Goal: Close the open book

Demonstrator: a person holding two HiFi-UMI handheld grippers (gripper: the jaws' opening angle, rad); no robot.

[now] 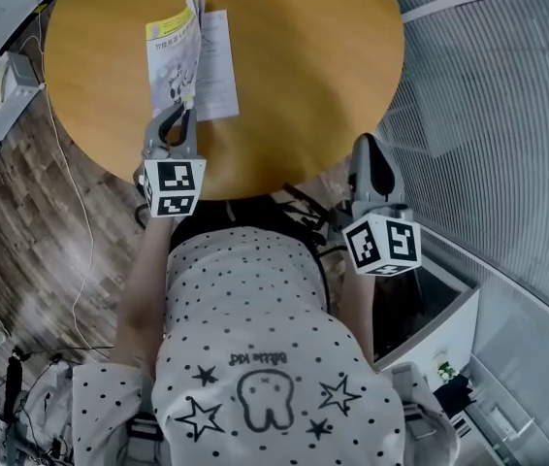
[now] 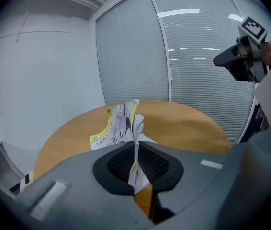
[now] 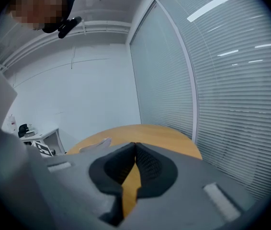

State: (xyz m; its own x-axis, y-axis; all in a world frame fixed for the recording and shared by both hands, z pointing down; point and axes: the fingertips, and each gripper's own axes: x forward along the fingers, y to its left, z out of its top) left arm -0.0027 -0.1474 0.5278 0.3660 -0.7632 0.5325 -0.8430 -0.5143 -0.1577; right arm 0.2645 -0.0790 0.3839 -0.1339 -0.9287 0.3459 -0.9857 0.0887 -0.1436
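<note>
Honey-coloured wood makes up the round worktop (image 1: 304, 76), the largest thing in the head view. Past its rim from 1 to 5 o'clock runs a pale wall of glass with horizontal slatted blinds (image 1: 507, 115). Dark, grey-brown plank flooring (image 1: 32, 212) shows at 7 to 9 o'clock. The person's white top with black dots (image 1: 245, 357) fills the bottom of that view.

The thin paperback book with a yellow-and-white cover (image 1: 182, 56) lies on the worktop's 9 o'clock side, its spine running from 12 to 6 o'clock. It is open. One white printed page lies flat on the wood at the 3 o'clock side. The cover and the leaves with it stand up off the worktop, bowed and slightly crumpled.

The left gripper (image 1: 185, 113) reaches in from the worktop's 6 o'clock rim. Its jaws are closed on the raised leaves at the book's near edge. In the left gripper view, the paper runs straight up through the seam between the black ribbed pads (image 2: 147, 162), with the yellow cover edge beyond.

The right gripper (image 1: 368, 144) hangs at the rim near 4 o'clock, well apart from the book. Its jaws are pressed together with nothing between them, and only wood shows below the pads in the right gripper view.

A small white box (image 1: 1, 93) sits off the worktop at 9 o'clock on a pale surface.
</note>
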